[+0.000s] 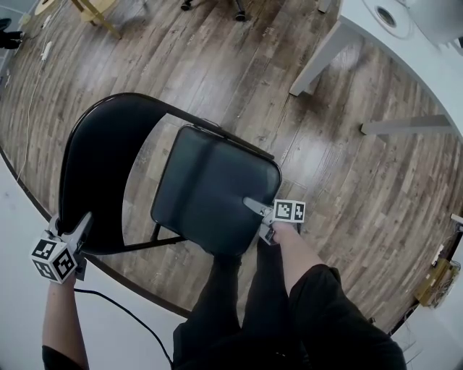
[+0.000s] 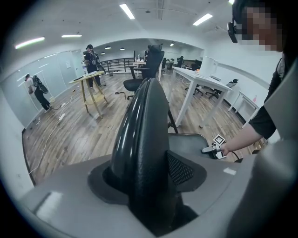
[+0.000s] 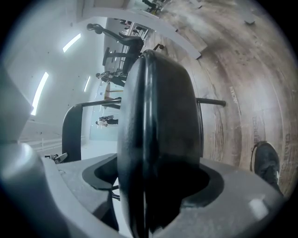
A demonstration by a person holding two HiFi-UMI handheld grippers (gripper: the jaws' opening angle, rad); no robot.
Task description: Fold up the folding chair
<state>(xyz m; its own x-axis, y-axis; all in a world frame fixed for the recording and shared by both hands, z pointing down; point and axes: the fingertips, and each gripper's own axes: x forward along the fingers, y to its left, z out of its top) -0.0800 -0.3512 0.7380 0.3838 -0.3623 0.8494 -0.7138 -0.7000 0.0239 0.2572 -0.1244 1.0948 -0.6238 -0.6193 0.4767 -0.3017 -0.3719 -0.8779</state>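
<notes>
A black folding chair stands unfolded on the wood floor below me. Its curved backrest (image 1: 94, 166) is at the left and its padded seat (image 1: 210, 188) at the middle. My left gripper (image 1: 76, 233) straddles the backrest's top edge (image 2: 144, 121), and both pads press on it. At the seat's near right corner, my right gripper (image 1: 255, 209) has the seat's edge (image 3: 158, 116) between its wide jaws, with a thin gap showing on one side. The left gripper view shows the right gripper (image 2: 212, 148) at the seat, and the right gripper view shows the left gripper (image 3: 56, 158) beside the backrest (image 3: 72, 125).
White table legs (image 1: 318, 61) (image 1: 405, 126) stand on the floor beyond the chair at the right. A black cable (image 1: 123, 311) runs along the floor by my legs (image 1: 246, 311). A wooden stand (image 1: 94, 11) is far off at the top left. My shoe (image 3: 265, 162) is beside the chair.
</notes>
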